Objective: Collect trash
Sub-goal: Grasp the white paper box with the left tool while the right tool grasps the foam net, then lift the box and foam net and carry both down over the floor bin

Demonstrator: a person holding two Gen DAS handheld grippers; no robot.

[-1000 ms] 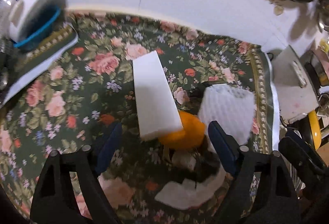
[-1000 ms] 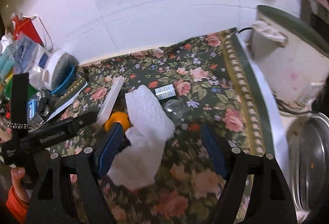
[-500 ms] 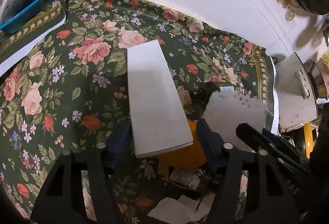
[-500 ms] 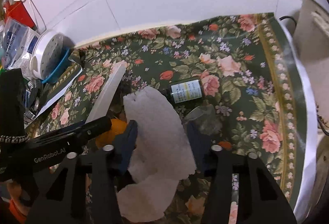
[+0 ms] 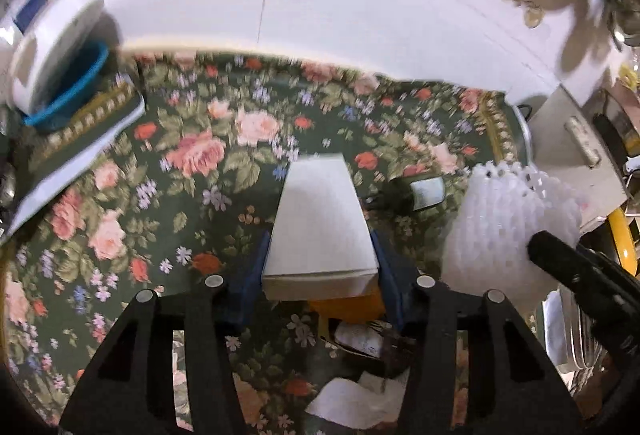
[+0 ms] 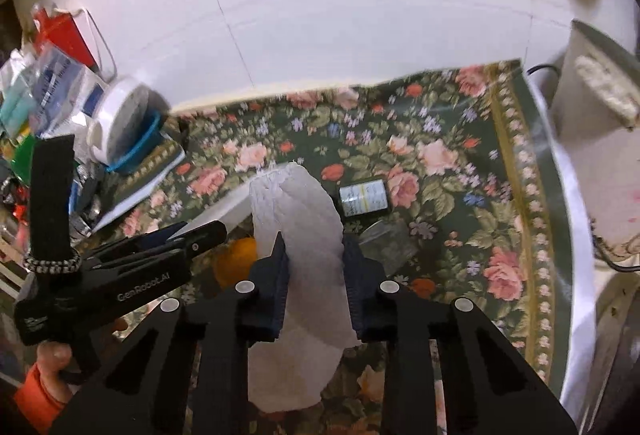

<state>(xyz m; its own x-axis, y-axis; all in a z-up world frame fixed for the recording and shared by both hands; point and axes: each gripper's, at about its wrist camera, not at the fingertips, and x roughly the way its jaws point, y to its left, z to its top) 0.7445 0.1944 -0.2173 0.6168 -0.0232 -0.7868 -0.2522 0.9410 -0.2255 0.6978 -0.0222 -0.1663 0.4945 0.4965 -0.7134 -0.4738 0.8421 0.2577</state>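
Both claws closing: left (image 5: 320,267) on white box (image 5: 320,219), right (image 6: 314,275) on foam net (image 6: 300,227).

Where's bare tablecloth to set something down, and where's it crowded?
Free: the floral tablecloth between the white rectangular foam block and the folded cloth edge; also right of the small dark labelled bottle, toward the gold border. Crowded: around the orange round object, white foam net and crumpled paper.

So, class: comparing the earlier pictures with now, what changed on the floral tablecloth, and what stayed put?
Both hand-held grippers closed in: the left hand-held gripper now clamps the white box, the right hand-held gripper squeezes the white foam netting, jaws closing. The small bottle and orange object lie where they were.
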